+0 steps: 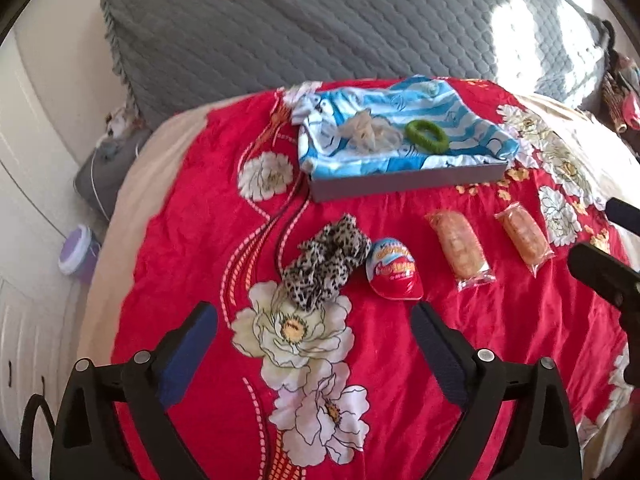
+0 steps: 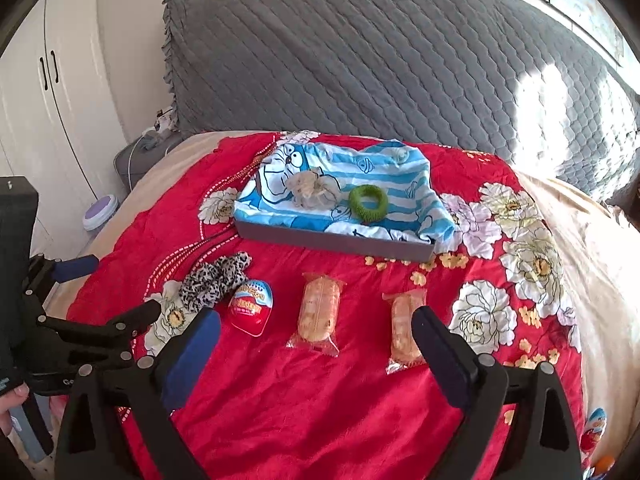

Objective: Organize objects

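On the red floral bedspread [image 1: 192, 208] lie a leopard-print scrunchie [image 1: 326, 266], a red egg-shaped toy [image 1: 394, 270] and two wrapped snack cakes [image 1: 460, 250] [image 1: 524, 240]. Behind them a grey tray [image 1: 400, 182], lined with blue striped cloth, holds a green ring [image 1: 426, 134] and a beige scrunchie [image 1: 370, 132]. My left gripper [image 1: 314, 312] is open and empty, just short of the leopard scrunchie. My right gripper [image 2: 316, 320] is open and empty too, with both snack cakes [image 2: 318, 316] [image 2: 406, 328] ahead of its fingers, the right cake beside its right finger.
A grey quilted headboard [image 2: 360, 60] rises behind the tray [image 2: 332, 240]. Beside the bed, at the left, stand a purple-lidded tub [image 2: 100, 212] and white wardrobe doors [image 2: 40, 100]. Beige sheet [image 2: 600, 260] shows at the bed's right side. A hand [image 2: 12, 400] holds the left gripper [image 2: 116, 290].
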Available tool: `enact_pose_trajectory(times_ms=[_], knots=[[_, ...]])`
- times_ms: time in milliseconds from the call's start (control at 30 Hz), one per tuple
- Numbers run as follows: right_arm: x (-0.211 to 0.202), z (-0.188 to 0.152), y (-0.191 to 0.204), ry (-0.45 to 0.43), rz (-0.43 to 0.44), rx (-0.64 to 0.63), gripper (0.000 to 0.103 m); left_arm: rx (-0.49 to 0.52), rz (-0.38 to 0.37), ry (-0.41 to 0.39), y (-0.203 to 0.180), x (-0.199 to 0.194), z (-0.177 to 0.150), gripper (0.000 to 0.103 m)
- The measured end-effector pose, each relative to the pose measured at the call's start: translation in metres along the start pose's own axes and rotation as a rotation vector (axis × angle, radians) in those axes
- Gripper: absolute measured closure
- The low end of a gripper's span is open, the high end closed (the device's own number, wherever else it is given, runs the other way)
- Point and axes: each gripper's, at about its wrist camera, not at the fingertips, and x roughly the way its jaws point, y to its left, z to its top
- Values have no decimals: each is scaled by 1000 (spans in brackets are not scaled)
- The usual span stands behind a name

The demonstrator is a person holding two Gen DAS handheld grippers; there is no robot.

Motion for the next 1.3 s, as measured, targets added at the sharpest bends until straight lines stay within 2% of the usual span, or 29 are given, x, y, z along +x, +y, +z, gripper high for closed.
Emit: enact_pose_trajectory(times_ms=[67, 200, 367, 467, 700, 933, 1300], knots=[[1, -3, 2, 0, -5, -8, 6, 4, 7, 29, 1, 8, -4, 6], [5, -10, 8, 9, -4, -33, 6, -5, 5, 15, 4, 14, -11, 6], [13, -19, 12, 20, -12, -40, 6, 18, 6, 46, 3, 25, -16, 6], [19, -23, 12, 35, -11, -35, 6, 21, -24, 58, 2, 30, -18, 5], [29, -31, 11, 55, -6, -24, 6, 5, -33, 94, 5, 42, -23, 5], [37, -32, 11, 73, 13, -1, 6, -12, -46, 82, 5, 43, -20, 5], [43, -28, 17, 64, -12, -18, 6, -30, -54, 66, 4, 45, -12, 5]])
